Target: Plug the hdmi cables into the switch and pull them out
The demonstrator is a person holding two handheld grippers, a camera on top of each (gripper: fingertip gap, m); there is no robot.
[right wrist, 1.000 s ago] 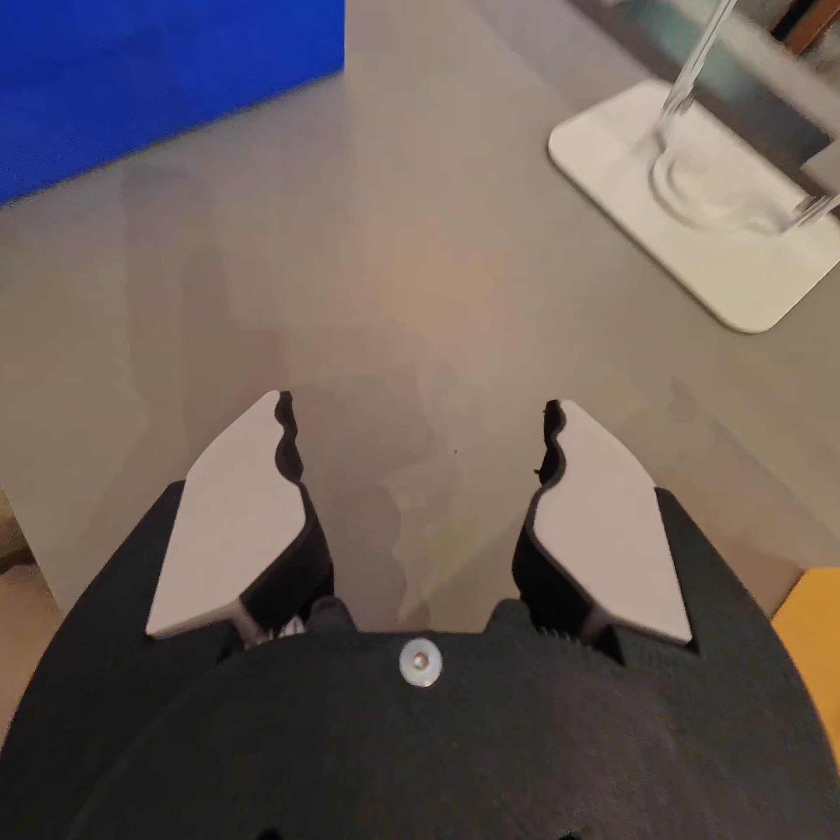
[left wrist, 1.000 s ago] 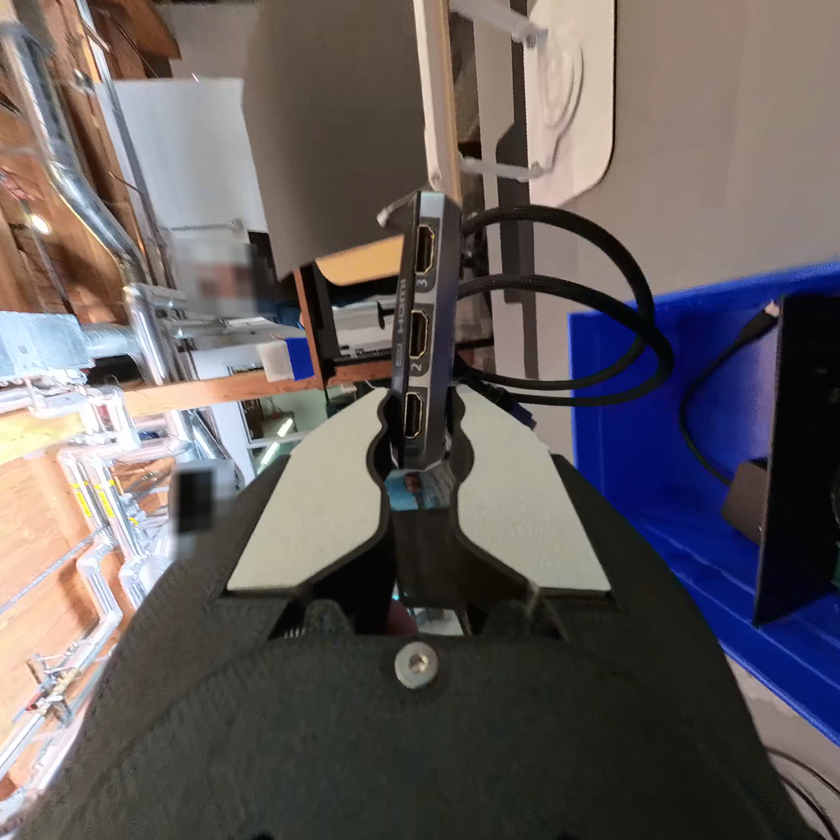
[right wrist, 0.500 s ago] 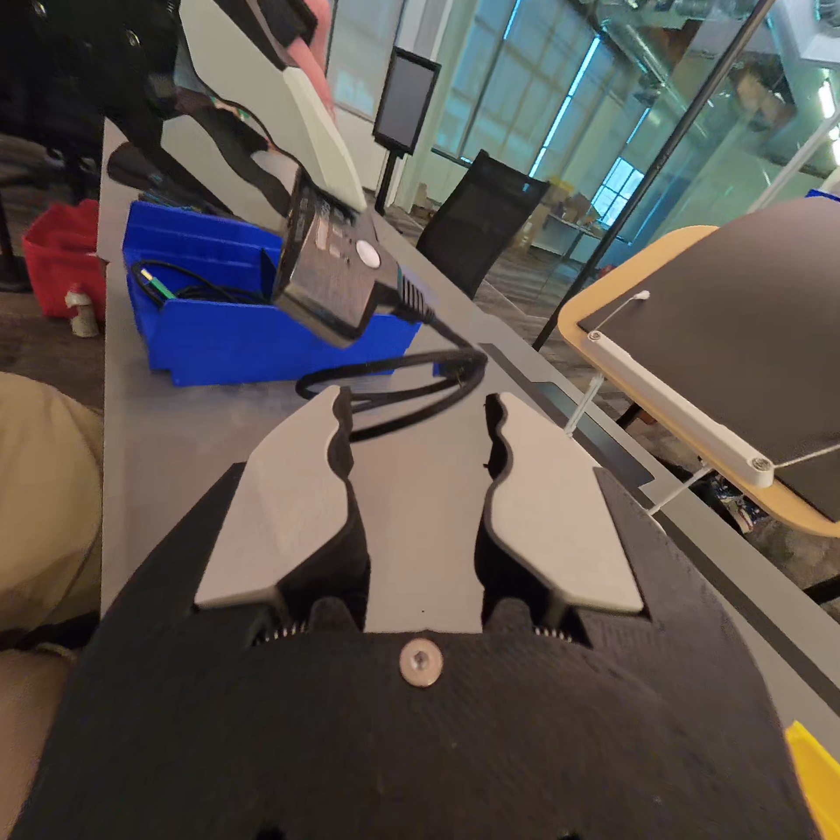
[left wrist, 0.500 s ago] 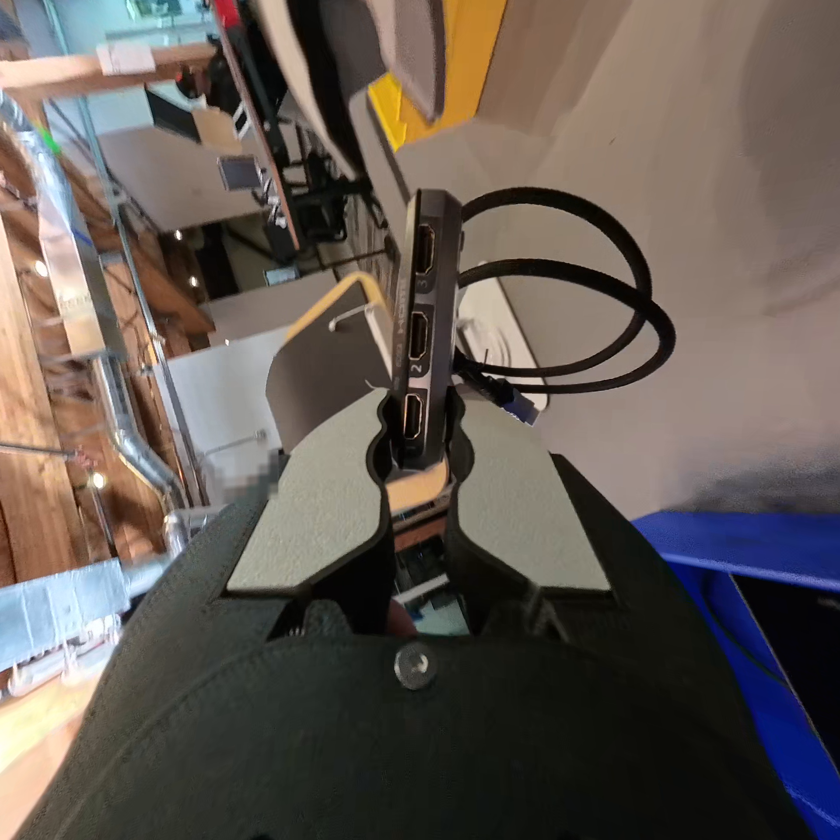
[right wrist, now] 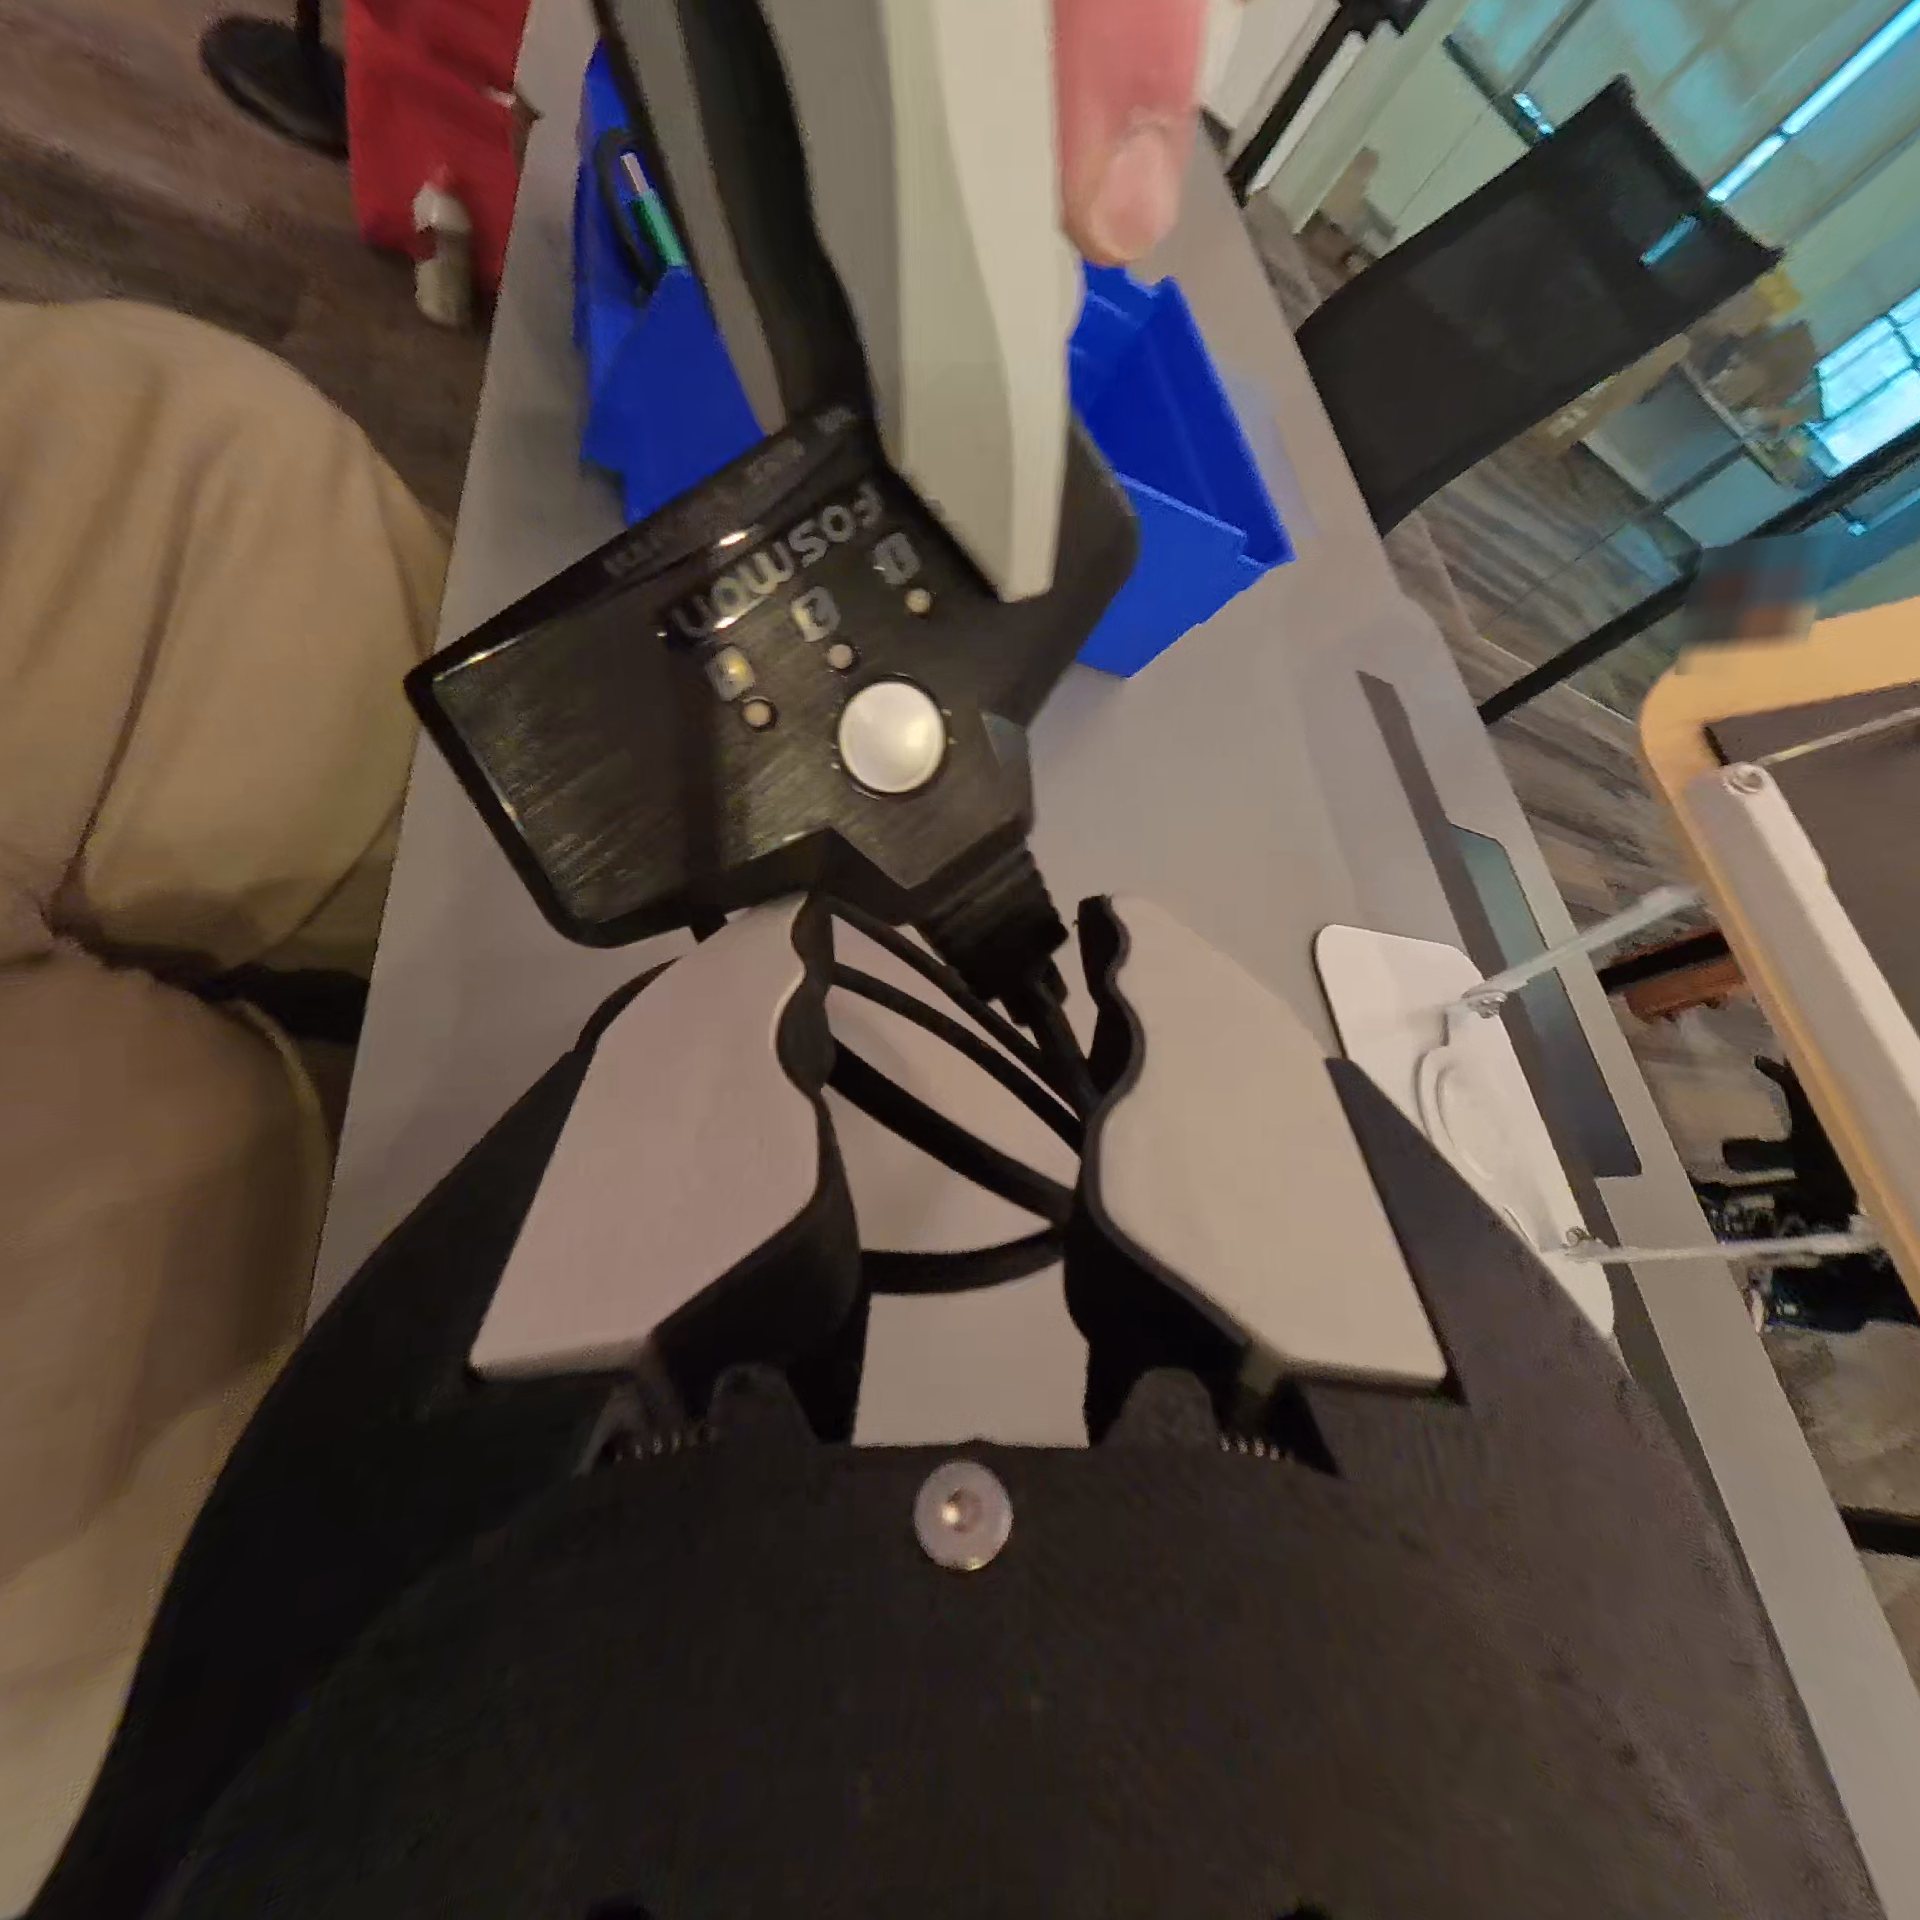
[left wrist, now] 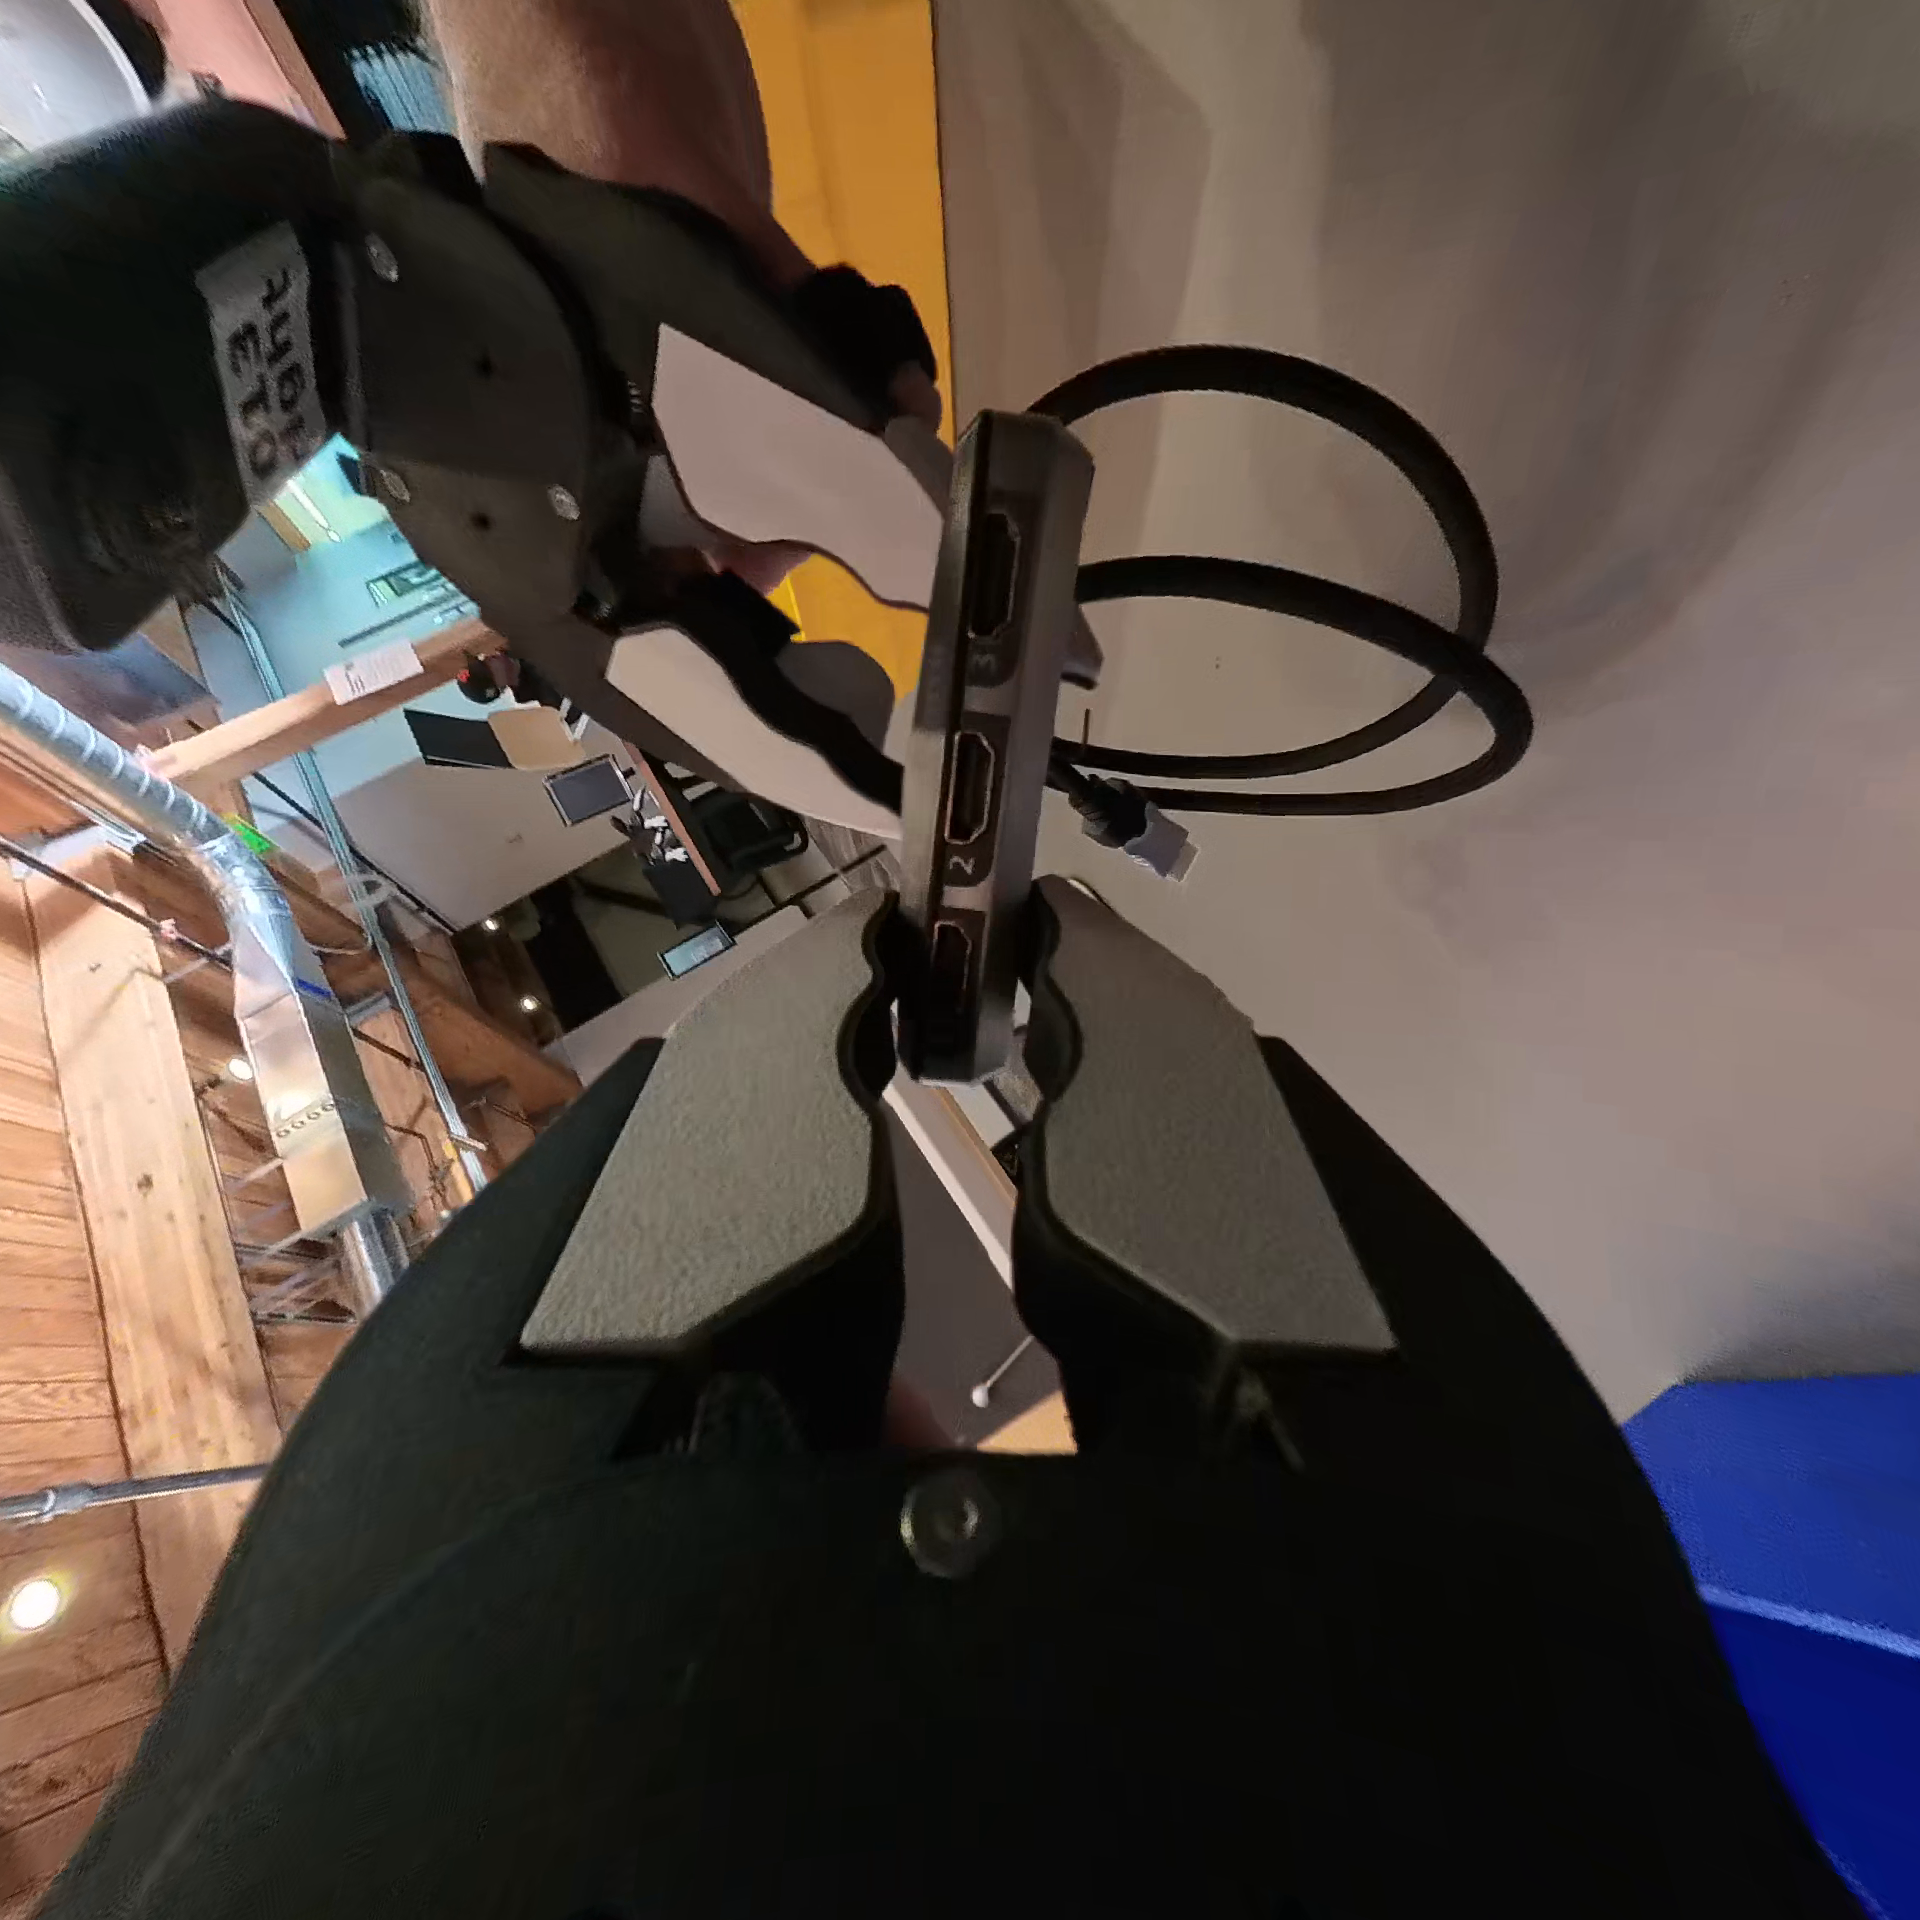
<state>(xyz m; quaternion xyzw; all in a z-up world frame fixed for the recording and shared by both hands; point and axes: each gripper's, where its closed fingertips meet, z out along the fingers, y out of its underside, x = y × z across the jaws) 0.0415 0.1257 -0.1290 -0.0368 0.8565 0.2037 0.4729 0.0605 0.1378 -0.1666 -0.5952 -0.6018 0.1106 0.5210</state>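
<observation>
Left gripper (left wrist: 961, 997) clamped on switch (left wrist: 982, 727) end, ports exposed for plugging. Right gripper (right wrist: 956, 977) narrowly parted around cable (right wrist: 1023, 997), not yet gripping.

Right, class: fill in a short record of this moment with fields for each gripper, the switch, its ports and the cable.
left gripper: shut on the switch, clamping its lower end
right gripper: open, jaws either side of the cable just below the switch
ports: three visible, all empty
cable: black, looped behind the switch, its plug hanging free
table: grey, with a blue bin
</observation>
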